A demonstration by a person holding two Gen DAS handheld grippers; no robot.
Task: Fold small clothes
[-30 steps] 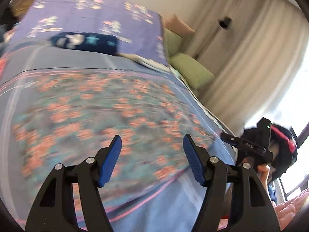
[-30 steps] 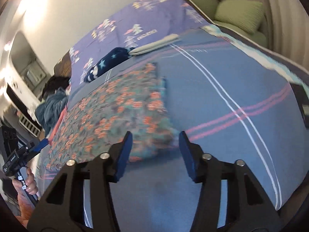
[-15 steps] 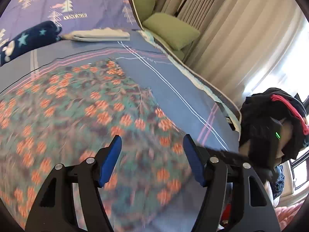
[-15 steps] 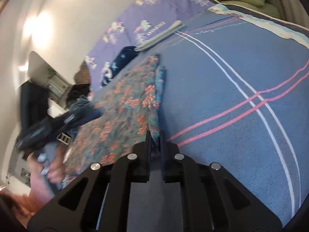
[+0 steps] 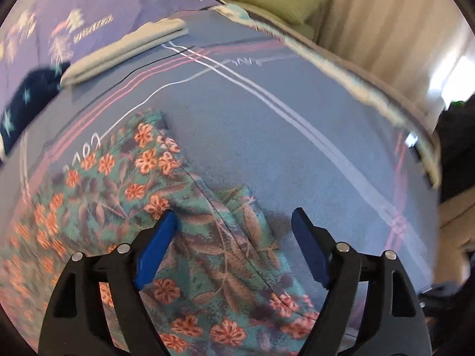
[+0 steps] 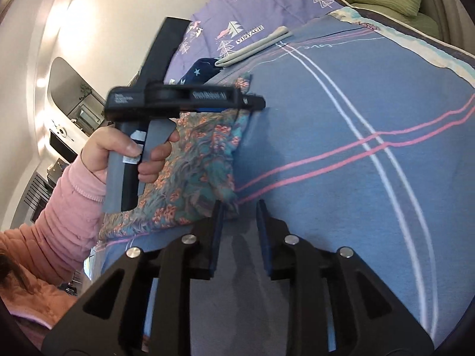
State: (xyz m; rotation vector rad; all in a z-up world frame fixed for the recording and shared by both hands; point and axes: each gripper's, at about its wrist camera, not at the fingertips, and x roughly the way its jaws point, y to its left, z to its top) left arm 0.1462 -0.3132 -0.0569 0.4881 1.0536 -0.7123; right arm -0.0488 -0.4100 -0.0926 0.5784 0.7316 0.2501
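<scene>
The floral garment (image 5: 184, 237) lies spread on the blue striped blanket (image 5: 297, 136) covering the bed, its near corner bunched and creased. The left tool (image 5: 234, 222) hangs right over that corner, pointing steeply down: its jaws have just been opening and stand wide, one blue pad above the printed cloth, the other out over bare blanket, neither pressing anything. From the right wrist view the same left tool (image 6: 252, 102) shows side-on, held in a hand (image 6: 118, 154) with a pink sleeve (image 6: 71, 207), above the garment's far edge. The right tool (image 6: 239, 207) sits low at the garment's (image 6: 190, 163) near corner; its jaws have just been opening to a narrow gap. The cloth's tip sits just off the left pad, with bare blanket in the gap. Farther up the bed, a folded pale cloth (image 5: 124, 50) and a dark star-print item (image 6: 199, 72) rest well apart from both tools.
</scene>
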